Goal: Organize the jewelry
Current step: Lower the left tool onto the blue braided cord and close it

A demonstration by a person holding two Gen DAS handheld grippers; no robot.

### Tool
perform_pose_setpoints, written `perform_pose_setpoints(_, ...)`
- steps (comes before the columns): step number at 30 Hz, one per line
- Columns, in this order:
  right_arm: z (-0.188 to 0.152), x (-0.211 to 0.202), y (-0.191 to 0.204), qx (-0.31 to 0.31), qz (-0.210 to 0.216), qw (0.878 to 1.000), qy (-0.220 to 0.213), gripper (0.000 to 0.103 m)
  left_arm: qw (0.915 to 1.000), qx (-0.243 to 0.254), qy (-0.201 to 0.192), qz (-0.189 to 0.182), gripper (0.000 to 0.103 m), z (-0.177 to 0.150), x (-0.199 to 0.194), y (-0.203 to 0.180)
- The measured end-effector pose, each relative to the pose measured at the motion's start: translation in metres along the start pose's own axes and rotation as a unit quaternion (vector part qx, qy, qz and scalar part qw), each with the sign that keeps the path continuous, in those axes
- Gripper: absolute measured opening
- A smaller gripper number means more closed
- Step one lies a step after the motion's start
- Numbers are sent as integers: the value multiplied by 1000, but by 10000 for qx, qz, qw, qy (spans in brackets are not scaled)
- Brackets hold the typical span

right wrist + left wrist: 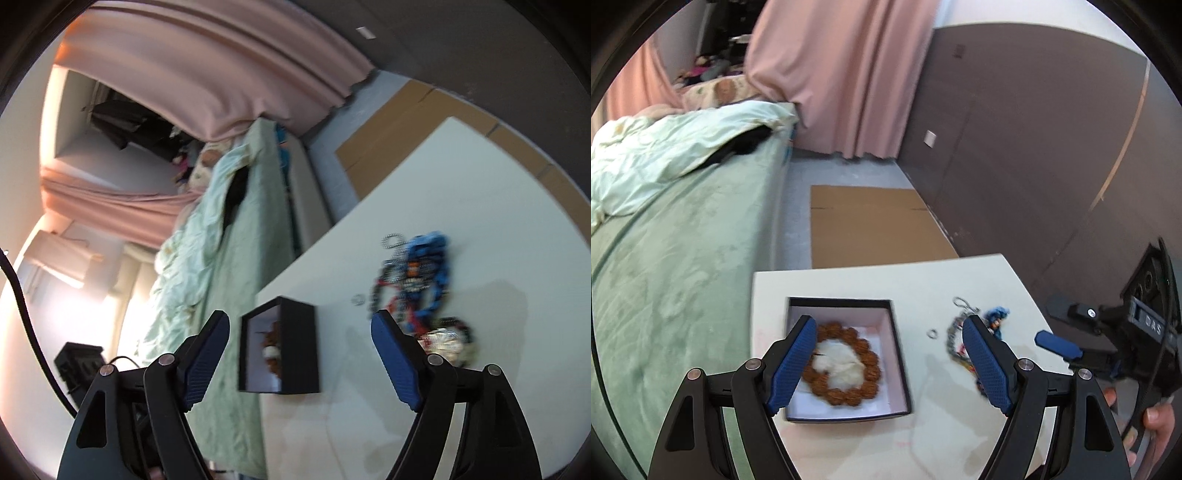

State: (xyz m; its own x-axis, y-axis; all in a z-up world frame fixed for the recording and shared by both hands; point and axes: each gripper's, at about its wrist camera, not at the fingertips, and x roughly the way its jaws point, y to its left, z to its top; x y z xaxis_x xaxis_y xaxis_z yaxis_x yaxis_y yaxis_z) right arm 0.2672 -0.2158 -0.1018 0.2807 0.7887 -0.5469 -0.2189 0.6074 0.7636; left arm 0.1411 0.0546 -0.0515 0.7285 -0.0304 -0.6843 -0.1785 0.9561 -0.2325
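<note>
A black box with a white lining stands on the white table. A brown bead bracelet lies inside it on white padding. My left gripper is open and empty, just above the box. A pile of jewelry with blue, silver and red pieces lies right of the box, with a small ring beside it. My right gripper is open and empty, tilted; it also shows in the left wrist view. Its view shows the box and the pile.
A bed with a green cover runs along the table's left side. Flat cardboard lies on the floor beyond the table. A dark wall stands to the right, pink curtains at the back.
</note>
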Motion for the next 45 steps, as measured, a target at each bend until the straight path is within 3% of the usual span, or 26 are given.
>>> perform_pose_setpoints(7,9,-11,-24,309,-266,9991,-92,79,9992,136,201,-321,79,-3,17,-23)
perform_pose_setpoints(16,15,-23,-50,562,-643,9961,-212,79,9963,314,573,-562,53,-7,50,-56)
perform_pose_setpoints(33,23,-34,-77,866,-710,9937,-80,79,9851,932,1402,-346,33,-37,115,-100)
perform_pose_setpoints(45,22,-28,-76,815,-614,9948,-30,69,9850,963,1412,-258,27,-41,136,-104)
